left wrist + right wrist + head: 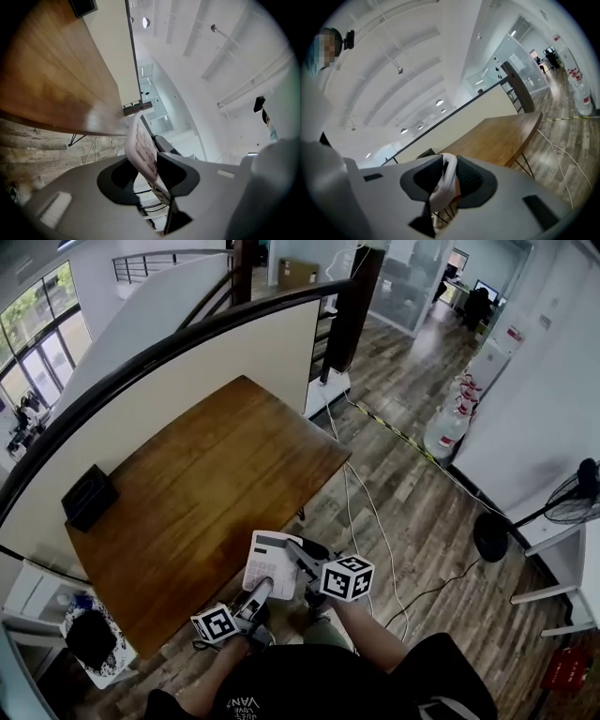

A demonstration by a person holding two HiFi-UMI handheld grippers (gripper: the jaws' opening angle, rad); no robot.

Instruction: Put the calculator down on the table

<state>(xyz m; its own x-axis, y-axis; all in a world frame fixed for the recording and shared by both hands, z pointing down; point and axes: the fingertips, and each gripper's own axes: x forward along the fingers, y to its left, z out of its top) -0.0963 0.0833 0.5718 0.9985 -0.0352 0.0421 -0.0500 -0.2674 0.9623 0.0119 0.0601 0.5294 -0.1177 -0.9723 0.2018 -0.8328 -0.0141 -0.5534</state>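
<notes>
A white calculator (269, 557) hangs face up just off the near edge of the wooden table (206, 484), over the plank floor. My left gripper (261, 590) grips its near end and my right gripper (300, 564) grips its right side. In the left gripper view the keyed face of the calculator (144, 149) stands edge-on between the dark pads of the left gripper (146, 168), which are shut on it. In the right gripper view the calculator's white rim (449, 174) is pinched by the right gripper (448, 180). The table (501, 136) lies ahead of it.
A black box (89, 495) sits at the table's far left, against the cream partition (225, 362). Cables (370, 512) trail over the floor to the right. Water bottles (448, 427) and a standing fan (572, 502) are further right. A stool with a black bag (92, 638) stands at lower left.
</notes>
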